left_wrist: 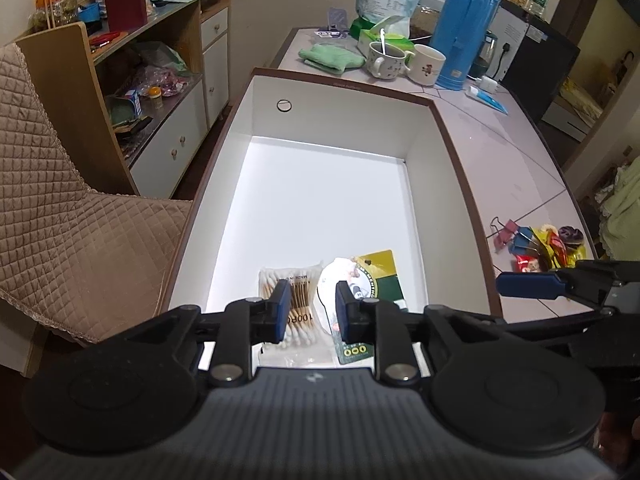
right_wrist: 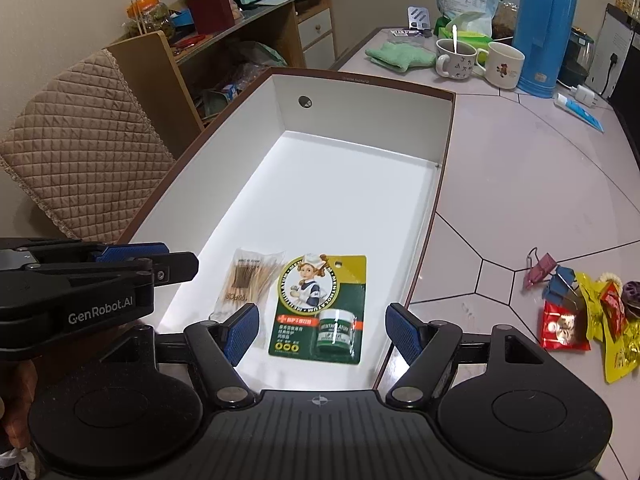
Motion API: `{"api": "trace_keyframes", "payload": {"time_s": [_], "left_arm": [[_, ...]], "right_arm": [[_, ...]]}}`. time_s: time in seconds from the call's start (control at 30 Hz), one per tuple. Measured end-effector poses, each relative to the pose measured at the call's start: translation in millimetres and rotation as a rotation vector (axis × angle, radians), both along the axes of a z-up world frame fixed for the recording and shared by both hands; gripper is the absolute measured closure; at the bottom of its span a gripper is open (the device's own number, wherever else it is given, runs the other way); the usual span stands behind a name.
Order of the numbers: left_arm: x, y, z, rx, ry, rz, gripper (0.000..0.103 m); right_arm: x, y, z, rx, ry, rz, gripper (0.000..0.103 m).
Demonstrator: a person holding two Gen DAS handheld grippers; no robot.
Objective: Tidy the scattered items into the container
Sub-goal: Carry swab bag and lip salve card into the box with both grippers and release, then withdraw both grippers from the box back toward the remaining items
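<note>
A white box with a brown rim lies on the tiled table. At its near end lie a pack of cotton swabs and a green ointment card. My left gripper hovers above the swab pack, jaws slightly apart and gripping nothing. Over the ointment card hangs my right gripper, wide open and empty. On the table right of the box lie pink and blue binder clips and bright snack packets.
Two mugs, a blue thermos, a green cloth and a tube stand at the table's far end. A quilted chair and a shelf unit are left of the box.
</note>
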State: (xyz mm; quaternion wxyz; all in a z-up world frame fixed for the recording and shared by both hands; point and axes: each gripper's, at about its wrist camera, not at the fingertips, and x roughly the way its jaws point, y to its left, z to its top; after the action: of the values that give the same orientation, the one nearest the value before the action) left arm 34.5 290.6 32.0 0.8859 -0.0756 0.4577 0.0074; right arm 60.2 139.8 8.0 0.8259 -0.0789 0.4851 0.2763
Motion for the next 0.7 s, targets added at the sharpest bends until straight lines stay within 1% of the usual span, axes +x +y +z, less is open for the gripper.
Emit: {"api": "trace_keyframes", "payload": {"time_s": [0.23, 0.4, 0.63, 0.7], "left_arm": [[-18, 0, 11, 0.027, -0.013, -0.015, 0.08], [-34, -3, 17, 0.041, -0.021, -0.032, 0.076], [-55, -6, 18, 0.049, -0.016, -0.04, 0.074], [-59, -7, 20, 0.052, -0.019, -0.041, 0.071]], "right_arm": [[-19, -5, 11, 0.01, -0.008, -0.005, 0.03], [-33, -7, 17, 0.001, -0.014, 0.008, 0.03], [-51, -14, 18, -0.006, -0.006, -0.001, 0.03], [-55, -16, 18, -0.008, -0.003, -0.001, 0.03]]}}
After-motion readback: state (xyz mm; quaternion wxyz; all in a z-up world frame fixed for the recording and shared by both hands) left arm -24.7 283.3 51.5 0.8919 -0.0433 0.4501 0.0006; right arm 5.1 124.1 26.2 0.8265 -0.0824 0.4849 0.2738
